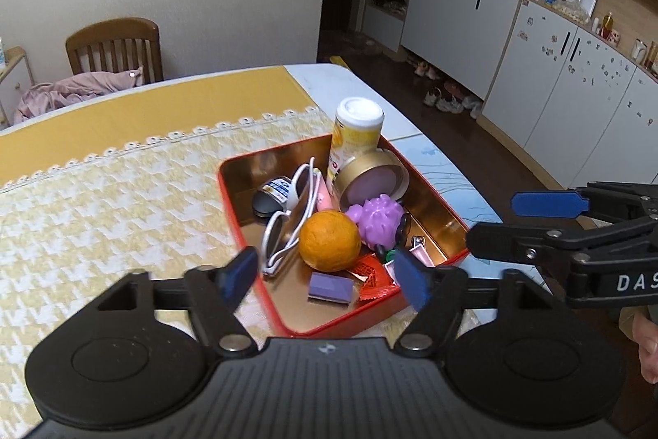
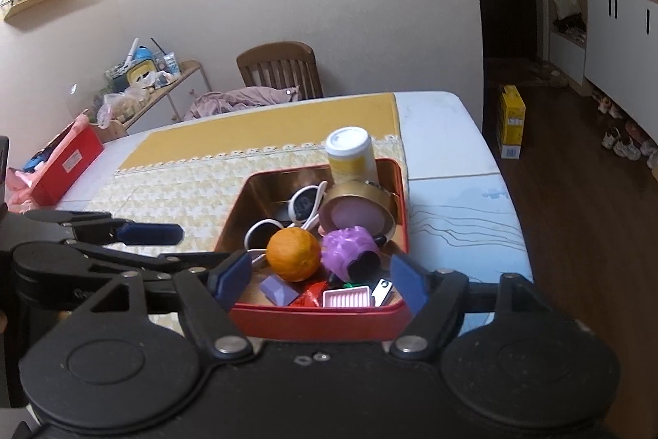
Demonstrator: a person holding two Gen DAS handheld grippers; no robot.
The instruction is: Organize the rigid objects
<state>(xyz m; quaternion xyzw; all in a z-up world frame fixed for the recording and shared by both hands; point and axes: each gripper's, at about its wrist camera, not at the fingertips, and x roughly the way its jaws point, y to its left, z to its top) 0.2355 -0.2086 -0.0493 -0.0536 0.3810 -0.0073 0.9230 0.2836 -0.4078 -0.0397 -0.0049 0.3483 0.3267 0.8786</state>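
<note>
Sunglasses (image 1: pixel 288 217) lie half-hidden behind orange (image 1: pixel 330 240) in tin (image 1: pixel 230 192); both jaws apart, empty.

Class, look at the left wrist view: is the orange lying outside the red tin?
No, the orange sits inside the red tin, between the white sunglasses and the purple toy.

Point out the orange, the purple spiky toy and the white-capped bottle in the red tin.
orange (image 1: pixel 329 241), left wrist view, middle of its peel.
purple spiky toy (image 2: pixel 347 247), right wrist view, on its bumpy body.
white-capped bottle (image 1: pixel 360 112), left wrist view, on its cap.
</note>
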